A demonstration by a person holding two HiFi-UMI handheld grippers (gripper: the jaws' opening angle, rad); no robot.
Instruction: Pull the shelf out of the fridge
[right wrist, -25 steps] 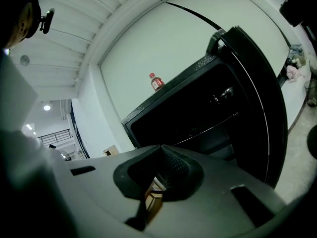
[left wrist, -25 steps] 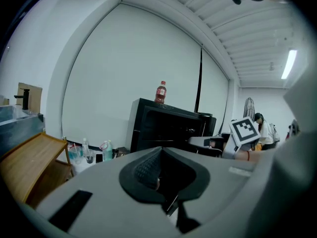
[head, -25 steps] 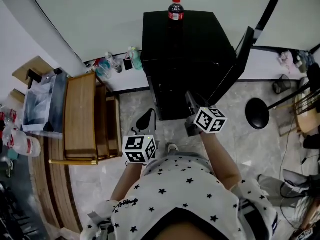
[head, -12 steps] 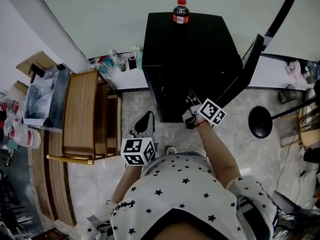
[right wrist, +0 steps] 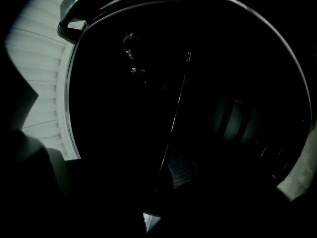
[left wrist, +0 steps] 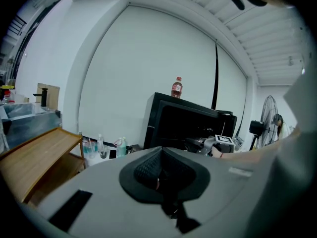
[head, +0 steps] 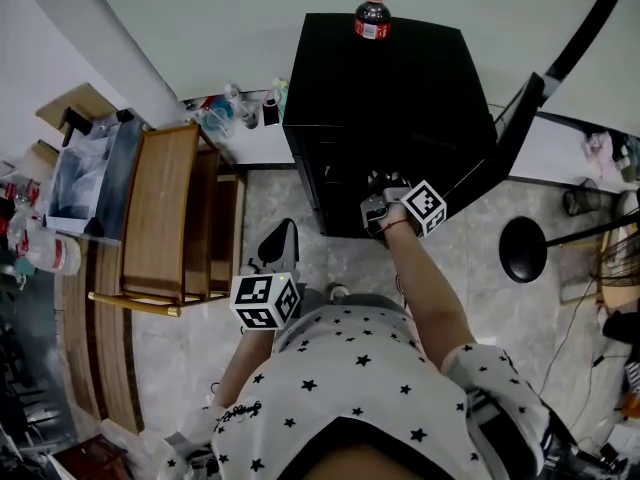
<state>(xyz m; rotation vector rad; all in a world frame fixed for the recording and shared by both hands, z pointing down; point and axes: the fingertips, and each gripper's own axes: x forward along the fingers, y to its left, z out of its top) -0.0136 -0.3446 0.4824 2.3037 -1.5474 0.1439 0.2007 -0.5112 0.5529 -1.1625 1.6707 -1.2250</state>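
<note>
A black fridge (head: 390,88) stands against the wall with its door (head: 510,133) swung open to the right and a cola bottle (head: 373,15) on top. My right gripper (head: 380,190) reaches into the fridge's open front, and its jaws are opening. Its own view is almost all dark; a thin pale line, probably a shelf edge (right wrist: 173,123), runs slantwise through it, and I cannot make out whether anything lies between the jaws. My left gripper (head: 283,230) hangs low by the person's left side, shut and empty (left wrist: 163,170), pointing toward the fridge (left wrist: 183,123).
A wooden rack (head: 165,223) stands left of the fridge, with a metal box (head: 85,183) beyond it. Several small bottles (head: 235,113) sit on a white ledge by the wall. A fan's round base (head: 522,250) rests on the tiled floor at the right.
My right gripper has moved forward from just outside the fridge into its opening. The left gripper has dropped back a little toward the person.
</note>
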